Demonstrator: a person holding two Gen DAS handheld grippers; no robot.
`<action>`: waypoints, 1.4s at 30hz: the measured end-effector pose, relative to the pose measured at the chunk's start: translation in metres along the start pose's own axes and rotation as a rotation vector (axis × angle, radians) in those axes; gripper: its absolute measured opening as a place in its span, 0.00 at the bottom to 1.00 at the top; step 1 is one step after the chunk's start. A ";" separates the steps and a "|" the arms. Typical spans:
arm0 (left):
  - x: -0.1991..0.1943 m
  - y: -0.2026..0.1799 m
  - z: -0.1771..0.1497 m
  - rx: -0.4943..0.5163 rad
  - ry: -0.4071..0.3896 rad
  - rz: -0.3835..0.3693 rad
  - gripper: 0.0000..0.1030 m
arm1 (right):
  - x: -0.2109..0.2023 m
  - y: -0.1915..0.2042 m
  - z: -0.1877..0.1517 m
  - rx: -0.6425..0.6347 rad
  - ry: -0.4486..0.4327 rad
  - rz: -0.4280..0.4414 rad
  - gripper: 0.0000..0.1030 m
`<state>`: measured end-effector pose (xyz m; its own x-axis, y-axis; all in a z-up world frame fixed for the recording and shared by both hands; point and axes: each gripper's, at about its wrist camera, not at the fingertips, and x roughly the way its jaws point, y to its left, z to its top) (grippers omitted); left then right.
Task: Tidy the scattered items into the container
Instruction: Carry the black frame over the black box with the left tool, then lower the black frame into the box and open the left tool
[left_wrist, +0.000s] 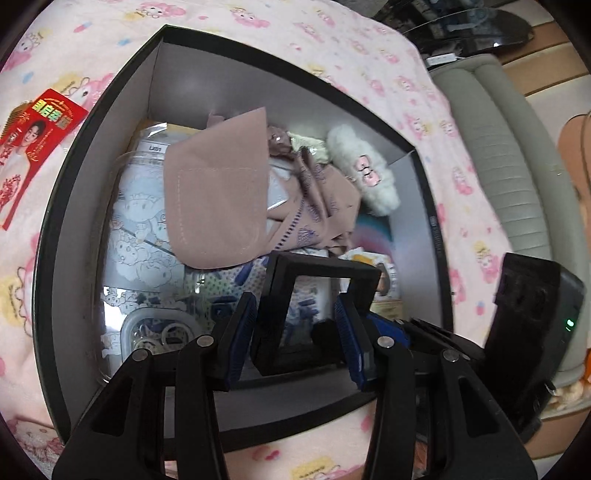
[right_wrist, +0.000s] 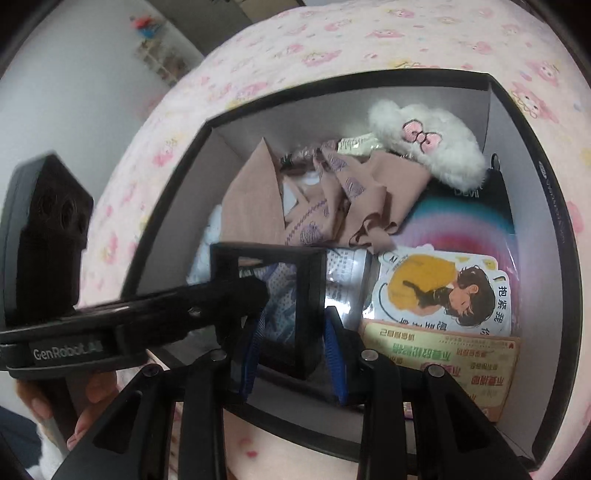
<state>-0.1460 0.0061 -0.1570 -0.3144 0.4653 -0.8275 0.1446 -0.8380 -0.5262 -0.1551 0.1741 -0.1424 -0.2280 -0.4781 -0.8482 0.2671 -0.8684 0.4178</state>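
Bed: a pink blanket (left_wrist: 369, 55) with little cartoon bunnies covers it.
Box: a big black box (left_wrist: 48, 258) sits right on the blanket.
Red card: a red card (left_wrist: 33, 147) lies on the blanket, just beside the box.

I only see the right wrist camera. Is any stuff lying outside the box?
Observer: Yes, a red card lies on the pink blanket, right beside the box.
Operator: What's hiding to the left of the black frame?
Observer: A clear case with small rings inside, low in the box.
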 end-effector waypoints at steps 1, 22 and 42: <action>0.001 0.000 -0.001 0.004 0.003 0.007 0.43 | 0.002 0.001 -0.001 -0.005 0.011 -0.018 0.29; 0.021 -0.021 0.018 0.115 -0.031 0.213 0.30 | -0.002 -0.012 0.016 -0.082 -0.102 -0.293 0.34; -0.003 -0.022 0.004 0.170 -0.040 0.164 0.30 | -0.033 -0.026 0.011 0.035 -0.163 -0.352 0.35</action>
<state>-0.1523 0.0220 -0.1416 -0.3370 0.3098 -0.8891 0.0377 -0.9391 -0.3415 -0.1648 0.2113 -0.1219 -0.4464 -0.1621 -0.8800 0.1143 -0.9857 0.1236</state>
